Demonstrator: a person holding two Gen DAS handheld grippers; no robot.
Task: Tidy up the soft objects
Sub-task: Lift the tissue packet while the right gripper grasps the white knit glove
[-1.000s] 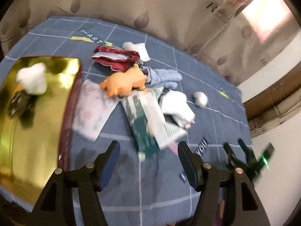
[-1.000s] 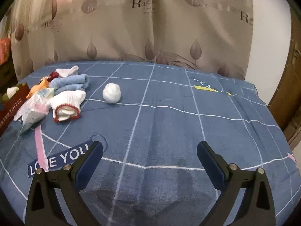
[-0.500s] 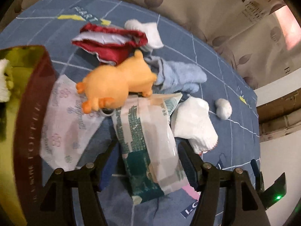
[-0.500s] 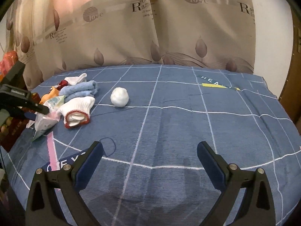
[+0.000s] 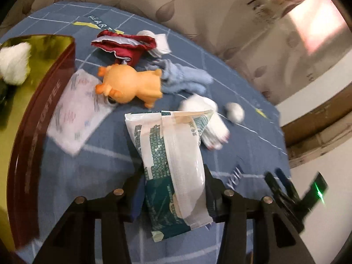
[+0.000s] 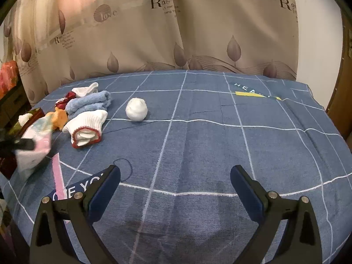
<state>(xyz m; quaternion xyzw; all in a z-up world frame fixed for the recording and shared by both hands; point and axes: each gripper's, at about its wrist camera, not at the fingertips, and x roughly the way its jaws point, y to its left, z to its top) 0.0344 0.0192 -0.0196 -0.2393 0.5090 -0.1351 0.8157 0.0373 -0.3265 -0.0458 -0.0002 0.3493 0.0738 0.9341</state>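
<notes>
Left gripper point(image 5: 173, 189): jaws drawn in against both long sides of a tissue pack point(image 5: 173, 154), white and green plastic wrap, its near end between the fingers and its far end pointing away over the blue bedsheet point(image 5: 110, 158). The pack appears raised clear of the sheet; contact underneath cannot be confirmed. Wrap is slightly dented at the pads, so the hold is judged firm.

Right gripper point(image 6: 176, 184): jaws wide apart, holding nothing, hovering over bare sheet well away from the pile.

Step in hand, as judged: transfer of one gathered item to the container. The gold-lined tin point(image 5: 44, 101), maroon wall, sits to the left of the pack and already holds a white fluffy item point(image 5: 14, 66).

Next move calls for a swing left, clearing the tin wall, then release above the gold interior.

Items outstanding on the sheet: orange plush toy point(image 5: 132, 85), flat pink-print packet point(image 5: 77, 110) beside the tin, blue towel point(image 5: 187, 81), red cloth point(image 5: 125, 46), white gloves point(image 6: 88, 125), white sock ball point(image 6: 136, 110) apart from the rest.
</notes>
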